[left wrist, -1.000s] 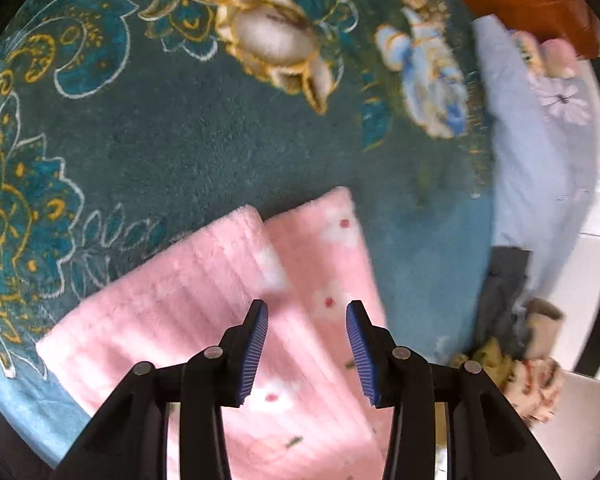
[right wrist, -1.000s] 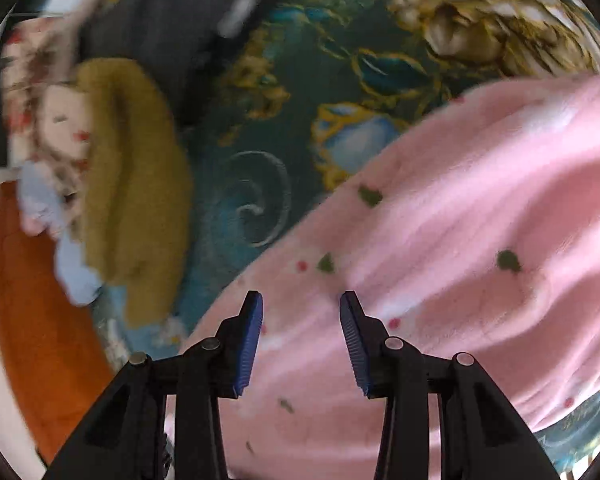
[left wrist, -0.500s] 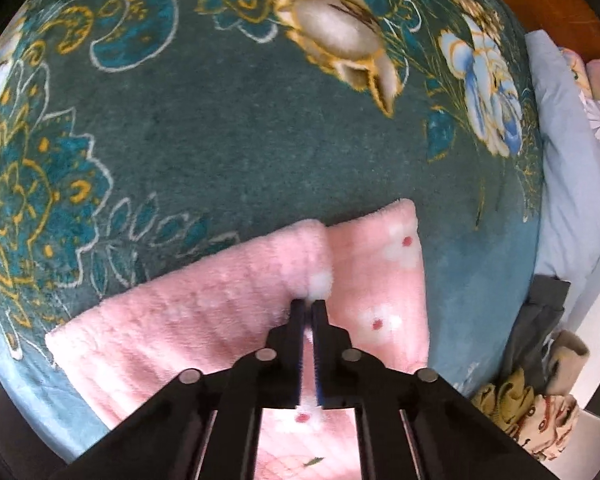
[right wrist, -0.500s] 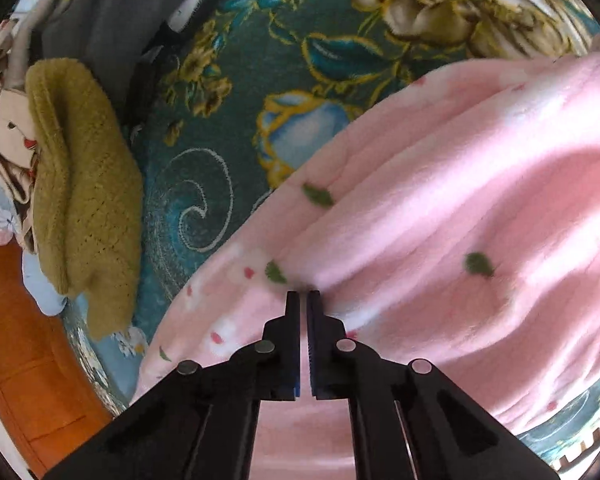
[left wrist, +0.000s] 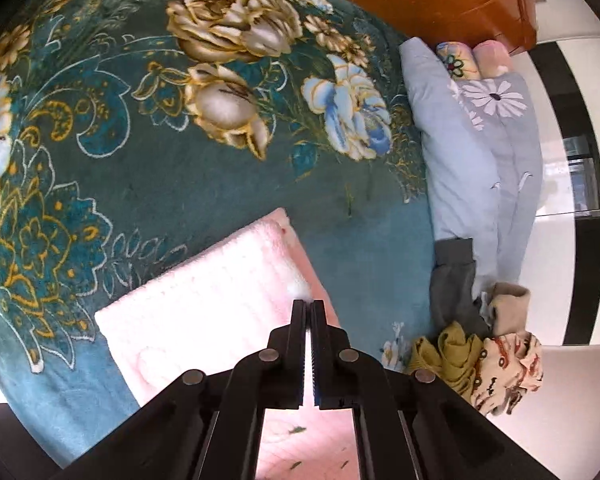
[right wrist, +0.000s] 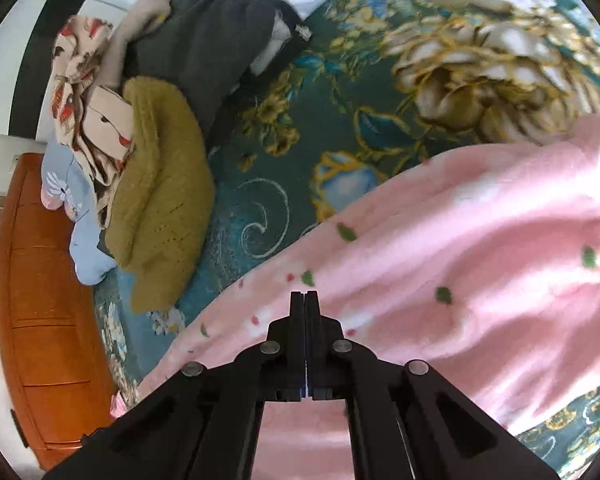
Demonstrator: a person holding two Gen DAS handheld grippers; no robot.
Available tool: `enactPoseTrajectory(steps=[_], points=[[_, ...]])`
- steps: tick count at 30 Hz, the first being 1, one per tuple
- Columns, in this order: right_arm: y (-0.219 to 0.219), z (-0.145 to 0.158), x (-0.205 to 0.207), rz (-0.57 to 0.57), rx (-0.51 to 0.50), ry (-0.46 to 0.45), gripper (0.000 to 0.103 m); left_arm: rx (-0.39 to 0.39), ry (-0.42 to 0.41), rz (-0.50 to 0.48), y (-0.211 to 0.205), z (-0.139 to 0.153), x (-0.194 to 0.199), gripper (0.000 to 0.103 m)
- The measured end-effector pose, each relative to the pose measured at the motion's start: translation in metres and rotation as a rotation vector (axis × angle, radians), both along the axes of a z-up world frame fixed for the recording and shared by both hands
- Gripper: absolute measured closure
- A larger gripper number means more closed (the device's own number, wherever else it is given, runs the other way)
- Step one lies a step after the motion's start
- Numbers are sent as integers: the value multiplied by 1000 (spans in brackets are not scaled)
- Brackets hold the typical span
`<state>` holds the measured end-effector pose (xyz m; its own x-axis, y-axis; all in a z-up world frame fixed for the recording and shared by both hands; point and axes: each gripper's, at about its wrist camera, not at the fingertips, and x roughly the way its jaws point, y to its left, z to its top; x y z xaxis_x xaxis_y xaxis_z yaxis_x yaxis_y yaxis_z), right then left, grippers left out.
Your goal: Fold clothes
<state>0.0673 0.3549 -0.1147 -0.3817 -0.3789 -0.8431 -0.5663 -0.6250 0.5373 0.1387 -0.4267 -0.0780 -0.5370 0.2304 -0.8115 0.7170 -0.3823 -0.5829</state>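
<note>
Pinching the pink garment (left wrist: pixel 204 312), left gripper (left wrist: pixel 309 304) and right gripper (right wrist: pixel 305 294) carry no legible writing.

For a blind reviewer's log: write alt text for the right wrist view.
The right gripper, its black fingers shut, pinches a fluffy pink fleece garment with small green and red motifs on a teal floral blanket. At the left lies a pile of clothes: a mustard knitted sweater, a dark grey garment and a cream printed fabric.
</note>
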Motion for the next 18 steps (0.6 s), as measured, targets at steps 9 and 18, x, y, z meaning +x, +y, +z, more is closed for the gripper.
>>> enactPoseTrajectory(steps=[9,18], points=[[3,-41,-19,-240,-4,-268,57,4,-64,31,-1,-21,-8,101],[12,-57,-15,-240,-34,-313,100,-11,-21,28,-1,-2,10,101]])
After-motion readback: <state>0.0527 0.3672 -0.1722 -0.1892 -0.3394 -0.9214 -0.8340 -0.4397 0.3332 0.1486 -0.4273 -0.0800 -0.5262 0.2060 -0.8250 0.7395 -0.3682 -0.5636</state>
